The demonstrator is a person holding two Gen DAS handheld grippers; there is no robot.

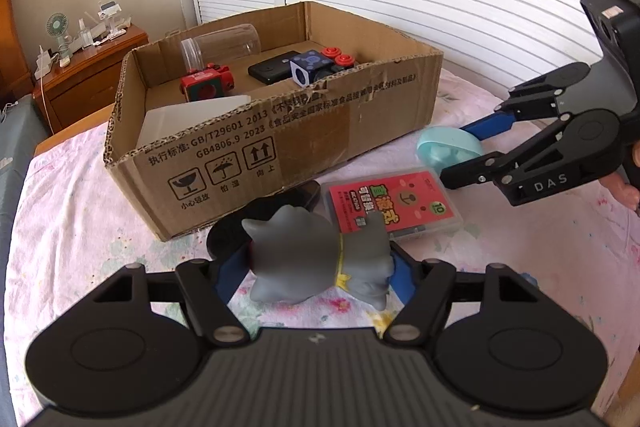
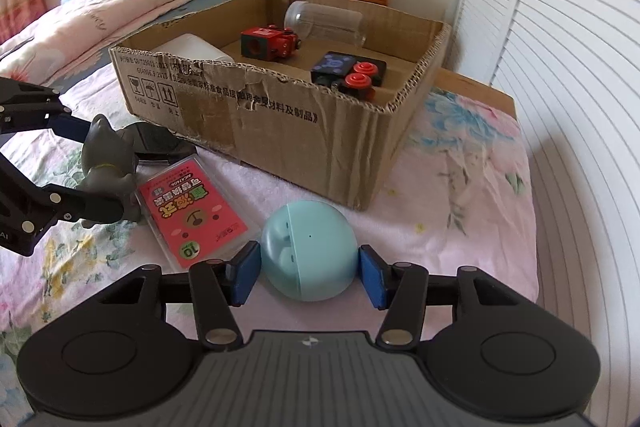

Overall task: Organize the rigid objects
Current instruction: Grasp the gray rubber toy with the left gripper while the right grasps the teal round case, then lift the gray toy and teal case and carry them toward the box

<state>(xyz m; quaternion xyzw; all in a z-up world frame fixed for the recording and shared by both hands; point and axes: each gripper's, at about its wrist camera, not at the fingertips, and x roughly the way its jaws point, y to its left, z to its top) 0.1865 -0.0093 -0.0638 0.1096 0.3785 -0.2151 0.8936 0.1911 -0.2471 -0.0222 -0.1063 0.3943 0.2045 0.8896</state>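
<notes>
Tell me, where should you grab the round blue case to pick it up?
Grip the round blue case across its widest middle, coming in level from the near side. It bulges most there, and the right gripper already has a blue pad on each side.

A brown cardboard box (image 2: 280,115) sits on the pink floral bedspread (image 2: 460,195), holding a clear plastic jar (image 2: 326,23) on its side behind a red toy robot (image 2: 270,43). In front of the box lie a grey cat figurine (image 1: 316,255), a flat red-labelled plastic case (image 2: 192,211) and a round pale-blue case (image 2: 308,249).
</notes>
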